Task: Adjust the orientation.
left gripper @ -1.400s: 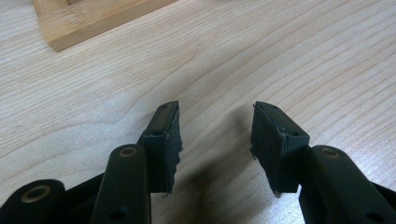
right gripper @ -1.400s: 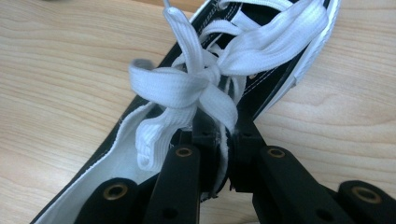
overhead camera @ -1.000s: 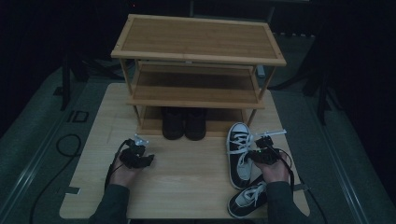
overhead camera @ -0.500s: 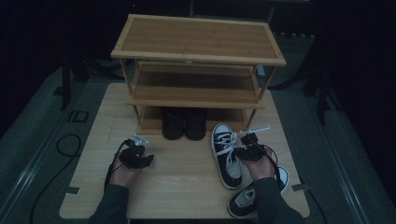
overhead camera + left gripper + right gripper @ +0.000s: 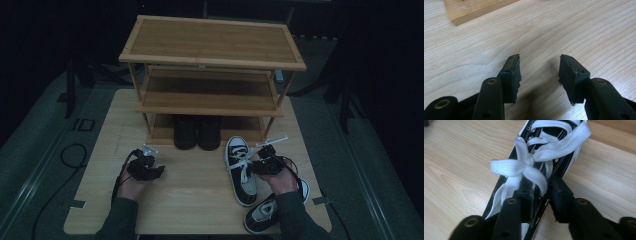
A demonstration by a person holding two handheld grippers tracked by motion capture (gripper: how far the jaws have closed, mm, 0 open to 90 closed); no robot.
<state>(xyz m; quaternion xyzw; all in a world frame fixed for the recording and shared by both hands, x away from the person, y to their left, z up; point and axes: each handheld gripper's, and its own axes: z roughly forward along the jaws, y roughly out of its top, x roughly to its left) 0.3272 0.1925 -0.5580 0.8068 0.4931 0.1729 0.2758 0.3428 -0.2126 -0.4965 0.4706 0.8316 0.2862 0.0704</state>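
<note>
Here the right gripper (image 5: 541,195) has just been opening its jaws, which straddle the collar of the black sneaker (image 5: 240,170) loosely; it sits flat on the surface (image 5: 195,200), toe toward the shoe rack (image 5: 212,102), seemingly staged for shelving. The left gripper (image 5: 539,72) idles, jaws apart and empty.

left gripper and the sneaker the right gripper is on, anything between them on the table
Nothing: in the high view the stretch of table between the left gripper and the sneaker is bare wood.
</note>
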